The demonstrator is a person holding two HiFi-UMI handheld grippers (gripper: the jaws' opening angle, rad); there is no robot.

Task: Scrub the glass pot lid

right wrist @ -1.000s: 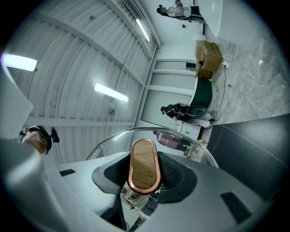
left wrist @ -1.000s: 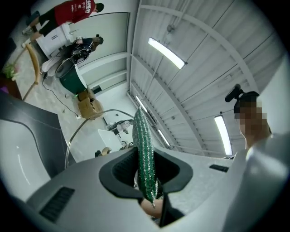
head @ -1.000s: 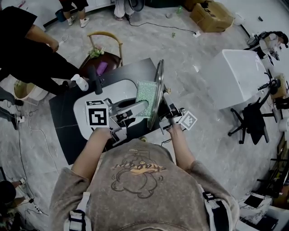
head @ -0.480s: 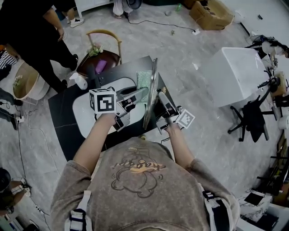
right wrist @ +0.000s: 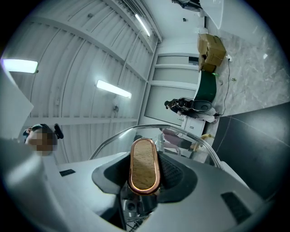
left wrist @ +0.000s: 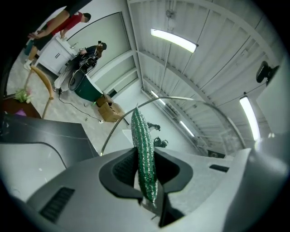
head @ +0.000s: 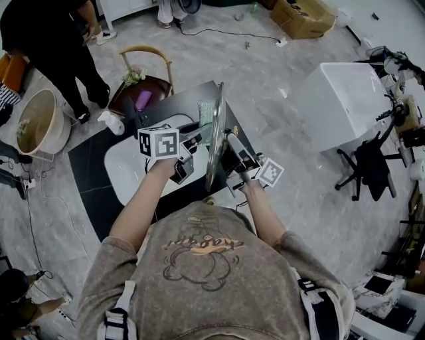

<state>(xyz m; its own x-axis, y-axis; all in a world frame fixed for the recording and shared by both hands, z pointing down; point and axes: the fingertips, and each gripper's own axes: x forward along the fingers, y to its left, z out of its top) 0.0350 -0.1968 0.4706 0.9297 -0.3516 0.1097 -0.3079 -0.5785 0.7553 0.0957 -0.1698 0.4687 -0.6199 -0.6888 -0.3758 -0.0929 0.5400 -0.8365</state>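
At the middle of the dark surface (head: 89,182), my left tool (head: 198,135) pinches the green scrub pad (left wrist: 144,149) between its jaws. Over the last second it has travelled away from me along the glass lid (head: 214,143), taking the pad toward the far part of the glass. A second ago the pad showed its broad face in the head view. Now I see only a thin strip of it just beside the lid, and I cannot tell whether it presses on the glass. The lid stands on edge and looks more upright than it did; whether its lower rim rests on the surface I cannot tell. To its right, my right tool (right wrist: 144,179) has hardly shifted and is clamped on the lid's wooden handle (right wrist: 144,158), which keeps the lid steady. I read this as a scrubbing stroke under way on the lid's left face, with much of the glass probably still to cover.

On the surface, under the left tool, lies a white patch (head: 126,174) with rounded corners, a basin or a board. Around it, from the left: a person in dark clothes (head: 46,33), a pale round tub (head: 36,123), a wooden chair (head: 123,103) with flowers on it, a cardboard box (head: 302,14), a white cabinet (head: 348,103) and a black office chair (head: 372,176), all on a grey marbled floor (head: 279,99).
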